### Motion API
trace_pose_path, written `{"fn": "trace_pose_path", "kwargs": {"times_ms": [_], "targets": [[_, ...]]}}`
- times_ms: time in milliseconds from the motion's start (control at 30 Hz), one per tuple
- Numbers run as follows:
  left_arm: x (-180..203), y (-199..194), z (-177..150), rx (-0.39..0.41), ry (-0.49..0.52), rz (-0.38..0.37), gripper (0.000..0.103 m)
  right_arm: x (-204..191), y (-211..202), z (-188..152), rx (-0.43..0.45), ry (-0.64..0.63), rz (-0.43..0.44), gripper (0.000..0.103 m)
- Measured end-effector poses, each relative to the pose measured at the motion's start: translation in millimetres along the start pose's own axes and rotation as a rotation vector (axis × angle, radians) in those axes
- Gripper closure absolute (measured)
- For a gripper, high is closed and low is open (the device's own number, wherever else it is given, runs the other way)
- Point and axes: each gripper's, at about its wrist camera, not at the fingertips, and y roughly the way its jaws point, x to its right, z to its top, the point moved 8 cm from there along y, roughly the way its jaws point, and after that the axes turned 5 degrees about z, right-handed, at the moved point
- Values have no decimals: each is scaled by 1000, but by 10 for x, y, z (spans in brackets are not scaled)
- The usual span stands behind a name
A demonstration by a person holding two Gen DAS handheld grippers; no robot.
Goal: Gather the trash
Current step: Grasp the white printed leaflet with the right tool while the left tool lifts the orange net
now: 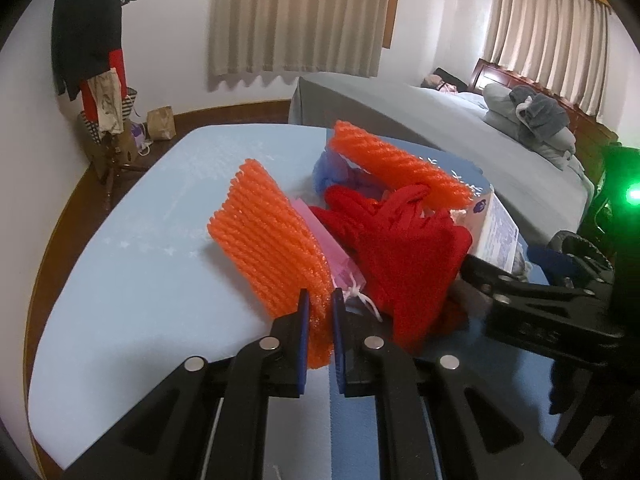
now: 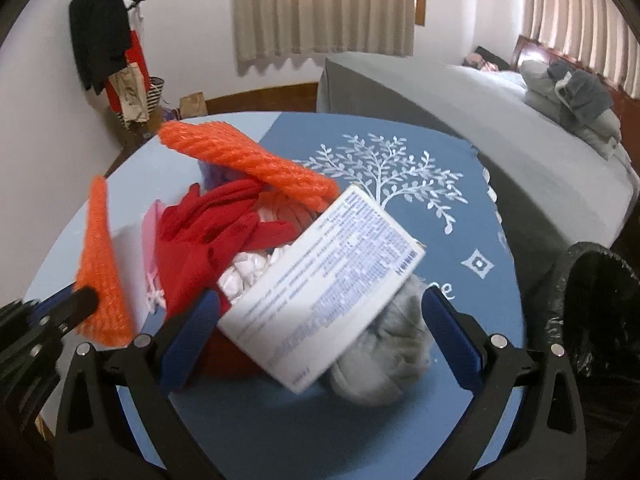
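A pile of trash lies on the blue tablecloth (image 2: 400, 216). My left gripper (image 1: 320, 300) is shut on an orange foam net (image 1: 268, 244), which also shows at the left of the right wrist view (image 2: 100, 264). A second orange foam net (image 1: 396, 164) lies across the top of the pile (image 2: 248, 160). A red glove (image 1: 400, 248) sits in the middle (image 2: 208, 236). My right gripper (image 2: 320, 308) is open, its jaws on either side of a white printed box (image 2: 320, 288), with a grey wad (image 2: 384, 344) beneath it.
A bin lined with a black bag (image 2: 600, 312) stands at the right of the table. A grey bed (image 2: 480, 120) with folded clothes lies behind. A coat rack (image 1: 96, 60) and paper bag (image 1: 160, 122) stand by the far wall.
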Motion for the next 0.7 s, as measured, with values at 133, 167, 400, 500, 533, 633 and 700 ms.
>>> {"fn": "trace_pose_path", "kwargs": {"times_ms": [133, 167, 400, 500, 533, 633, 700], "targets": [[23, 14, -12, -2, 9, -5, 92, 34, 10, -89, -27, 9, -1, 5], [29, 21, -18, -4, 9, -7, 92, 54, -6, -124, -37, 4, -5, 5], [51, 70, -74, -18, 11, -22, 92, 229, -139, -289, -65, 17, 5, 5], [44, 75, -69, -18, 11, -23, 92, 217, -149, -242, -46, 22, 22, 5], [46, 74, -71, -17, 11, -23, 92, 199, -143, -216, -41, 24, 31, 5], [39, 73, -67, -14, 13, -22, 92, 139, -94, -136, -33, 32, 49, 11], [30, 63, -67, -12, 12, -21, 92, 108, -55, -97, -28, 19, 45, 19]]}}
